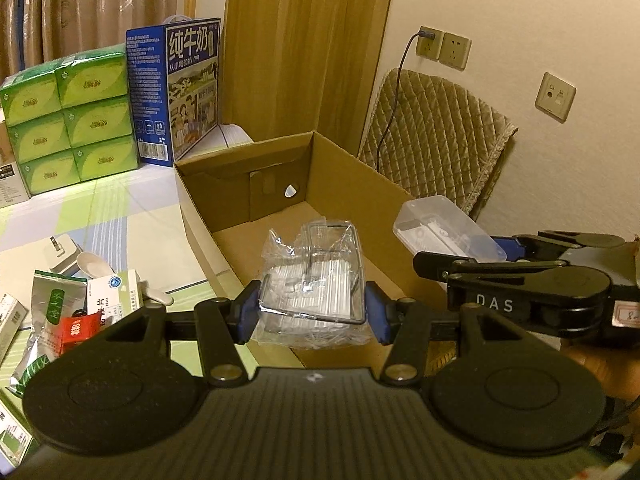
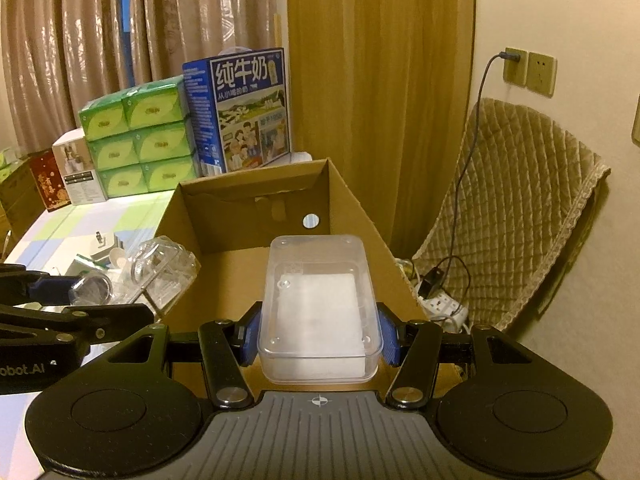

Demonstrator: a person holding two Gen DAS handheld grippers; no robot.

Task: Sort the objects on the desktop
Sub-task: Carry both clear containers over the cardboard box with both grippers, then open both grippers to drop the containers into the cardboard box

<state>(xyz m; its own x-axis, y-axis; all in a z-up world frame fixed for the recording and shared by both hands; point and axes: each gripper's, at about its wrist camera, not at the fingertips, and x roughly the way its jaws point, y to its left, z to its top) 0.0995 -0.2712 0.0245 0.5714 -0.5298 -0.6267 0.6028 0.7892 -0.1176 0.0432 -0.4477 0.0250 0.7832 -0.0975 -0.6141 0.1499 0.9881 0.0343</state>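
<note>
An open cardboard box stands on the table. My left gripper is shut on a clear plastic package wrapped in crinkled film, held over the box's near left wall. That package also shows at the left of the right wrist view. My right gripper is shut on a lidded translucent plastic case with white contents, held above the box's near end. The same case hangs over the box's right wall in the left wrist view, where the right gripper's fingers come in from the right.
Small packets, a white scoop and cartons lie on the checked tablecloth left of the box. Stacked green tissue packs and a blue milk carton stand behind. A quilted chair, cable and power strip sit right, by the wall.
</note>
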